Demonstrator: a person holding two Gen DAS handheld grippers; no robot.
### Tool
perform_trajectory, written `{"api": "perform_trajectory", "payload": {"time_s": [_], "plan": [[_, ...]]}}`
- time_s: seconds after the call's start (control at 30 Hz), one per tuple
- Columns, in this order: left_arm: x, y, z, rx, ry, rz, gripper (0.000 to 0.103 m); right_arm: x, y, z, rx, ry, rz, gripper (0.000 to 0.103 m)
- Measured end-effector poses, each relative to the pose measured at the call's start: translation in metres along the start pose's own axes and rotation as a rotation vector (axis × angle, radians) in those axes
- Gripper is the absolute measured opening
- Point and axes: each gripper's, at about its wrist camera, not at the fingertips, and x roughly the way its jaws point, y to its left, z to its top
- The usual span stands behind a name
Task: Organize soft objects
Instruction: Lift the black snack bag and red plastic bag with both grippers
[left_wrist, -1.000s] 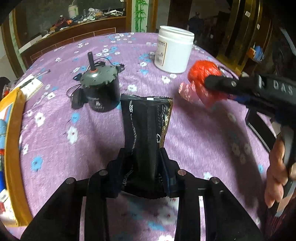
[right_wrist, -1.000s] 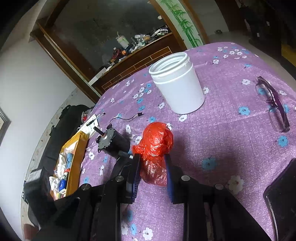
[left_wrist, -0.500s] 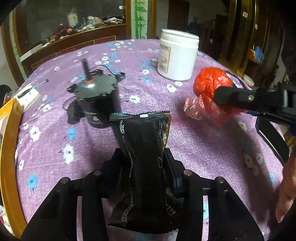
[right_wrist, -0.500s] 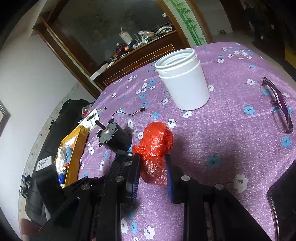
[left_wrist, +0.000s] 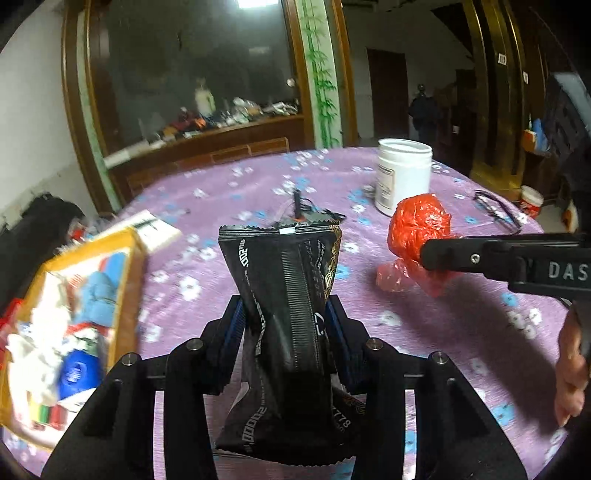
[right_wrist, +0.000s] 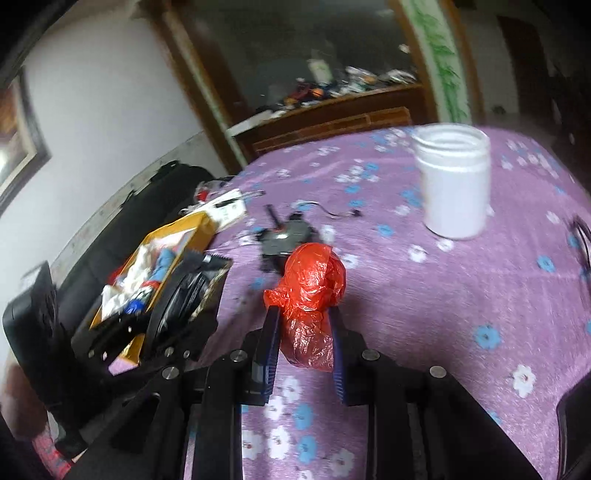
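The left claw (left_wrist: 284, 321) holds a black snack packet (left_wrist: 286, 295) upright above the worktop (left_wrist: 461, 332), near its left edge beside a yellow box (left_wrist: 122, 295). The right claw (right_wrist: 304, 325), marked "DAS", clamps a red plastic bag (right_wrist: 308, 291). Open purple cloth lies before the white jar (right_wrist: 454, 184).

Two wrist fisheyes, close above purple tablecloth (left_wrist: 207, 266), angled downward, both showing white jar (left_wrist: 403, 176).

Dim indoor light, motion blur throughout, fisheye bending at dark edges.
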Motion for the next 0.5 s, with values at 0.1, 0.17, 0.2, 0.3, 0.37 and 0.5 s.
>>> {"api": "perform_trajectory", "payload": {"time_s": [0.1, 0.17, 0.2, 0.3, 0.37, 0.5], "plan": [[0.0, 0.005, -0.003, 0.006, -0.009, 0.015, 0.042, 0.0, 0.006, -0.002, -0.03, -0.013, 0.01, 0.025], [-0.001, 0.007, -0.005, 0.005, -0.008, 0.019, 0.042, 0.002, 0.009, -0.002, -0.036, -0.012, 0.013, 0.025], [-0.003, 0.008, -0.006, 0.006, -0.008, 0.023, 0.042, 0.002, 0.009, -0.002, -0.04, -0.011, 0.014, 0.025], [-0.006, 0.008, -0.006, 0.007, -0.014, 0.032, 0.042, 0.001, 0.011, -0.004, -0.05, -0.017, 0.015, 0.025], [-0.008, 0.009, -0.007, 0.011, -0.021, 0.041, 0.042, 0.001, 0.012, -0.003, -0.053, -0.022, 0.02, 0.025], [-0.014, 0.01, -0.008, 0.011, -0.032, 0.047, 0.042, 0.0, 0.013, -0.003, -0.058, -0.025, 0.029, 0.025]]}}
